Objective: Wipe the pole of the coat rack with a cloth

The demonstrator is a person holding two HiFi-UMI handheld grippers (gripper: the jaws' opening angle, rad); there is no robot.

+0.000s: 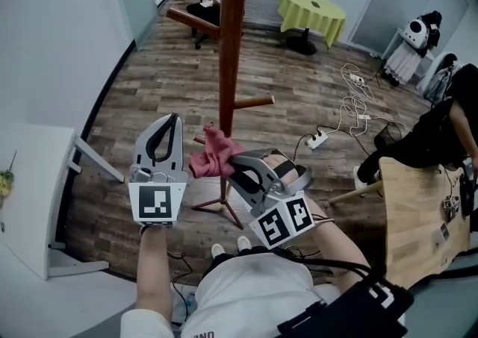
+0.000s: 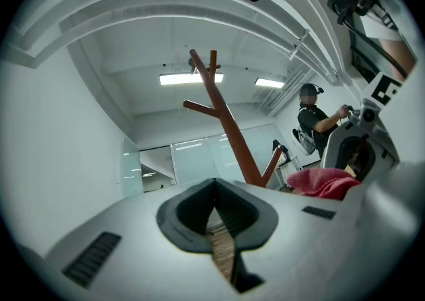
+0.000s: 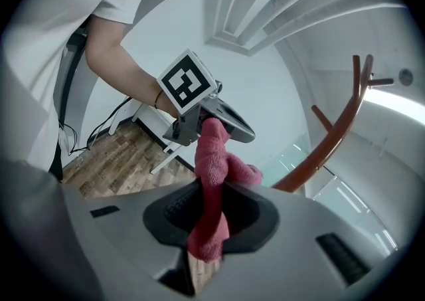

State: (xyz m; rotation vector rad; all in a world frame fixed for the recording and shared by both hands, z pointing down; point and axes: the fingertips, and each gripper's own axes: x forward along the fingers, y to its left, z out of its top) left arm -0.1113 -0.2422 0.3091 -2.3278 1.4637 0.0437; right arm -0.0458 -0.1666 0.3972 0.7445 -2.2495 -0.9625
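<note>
The brown wooden coat rack pole (image 1: 231,45) rises from its base on the plank floor, with pegs sticking out to either side. My right gripper (image 1: 233,161) is shut on a pink cloth (image 1: 212,157), which bunches out past the jaws just right of the lower pole. In the right gripper view the cloth (image 3: 216,180) hangs pinched between the jaws of the right gripper (image 3: 211,193), and the pole (image 3: 332,140) curves behind it. My left gripper (image 1: 173,120) is left of the pole, shut and empty; its tips (image 2: 214,190) meet, with the pole (image 2: 229,127) beyond.
A white desk (image 1: 30,195) stands at the left. A wooden table (image 1: 414,217) and a seated person (image 1: 441,135) are at the right. A power strip with cables (image 1: 317,139) lies on the floor. A yellow-green table (image 1: 312,12) and an office chair (image 1: 209,8) stand farther back.
</note>
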